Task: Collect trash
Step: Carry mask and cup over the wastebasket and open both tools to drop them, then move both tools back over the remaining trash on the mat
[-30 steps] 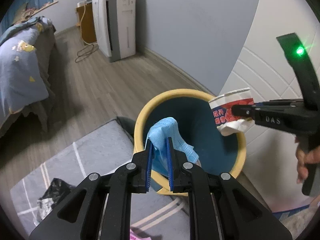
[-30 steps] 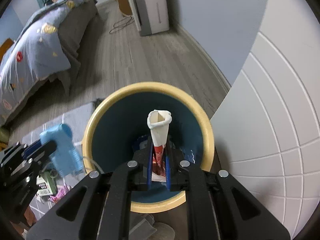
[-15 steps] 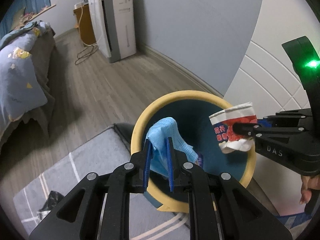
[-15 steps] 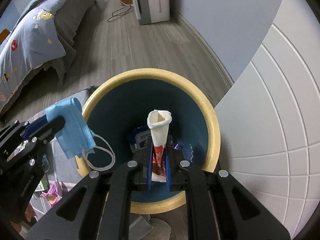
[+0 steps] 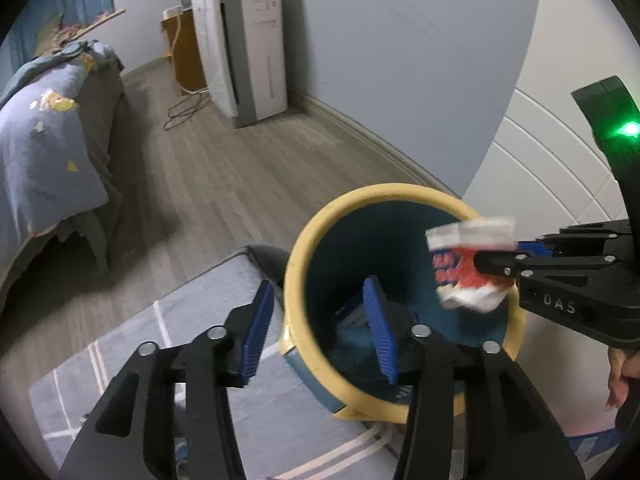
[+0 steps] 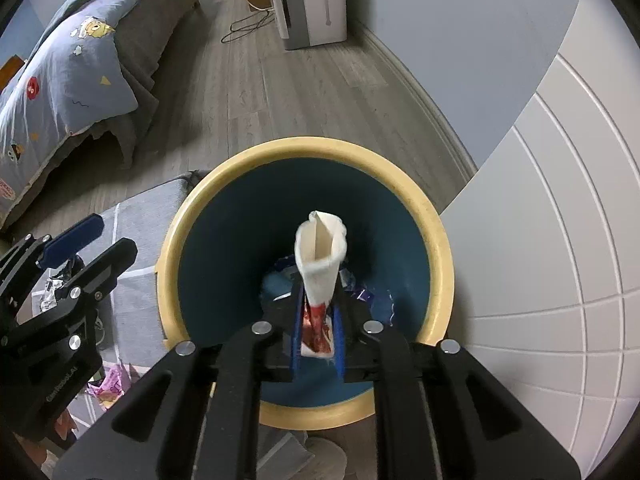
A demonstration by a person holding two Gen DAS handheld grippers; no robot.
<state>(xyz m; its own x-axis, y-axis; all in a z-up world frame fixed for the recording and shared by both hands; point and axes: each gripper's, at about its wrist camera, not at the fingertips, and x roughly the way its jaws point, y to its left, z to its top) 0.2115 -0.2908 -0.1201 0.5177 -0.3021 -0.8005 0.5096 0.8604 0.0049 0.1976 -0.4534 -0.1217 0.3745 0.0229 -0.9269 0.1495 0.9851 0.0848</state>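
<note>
A round bin with a yellow rim (image 5: 304,240) (image 6: 248,168) and dark blue inside stands on the floor by a white cabinet. My left gripper (image 5: 318,334) is open and empty, its jaws astride the bin's near rim. It shows at the left of the right wrist view (image 6: 92,240). My right gripper (image 6: 316,336) is shut on a crushed red and white paper cup (image 6: 320,256) (image 5: 468,268) and holds it over the bin's mouth. Blue trash lies at the bin's bottom (image 6: 280,268).
A grey rug (image 5: 192,320) lies under and left of the bin, with wrappers (image 6: 108,384) on it. A bed with a blue quilt (image 6: 72,60) stands to the left. A white appliance (image 5: 244,52) stands by the far wall. A white cabinet (image 6: 560,240) is at the right.
My left gripper has opened and the blue face mask it held has dropped into the bin. My right gripper still holds the paper cup over the bin.
</note>
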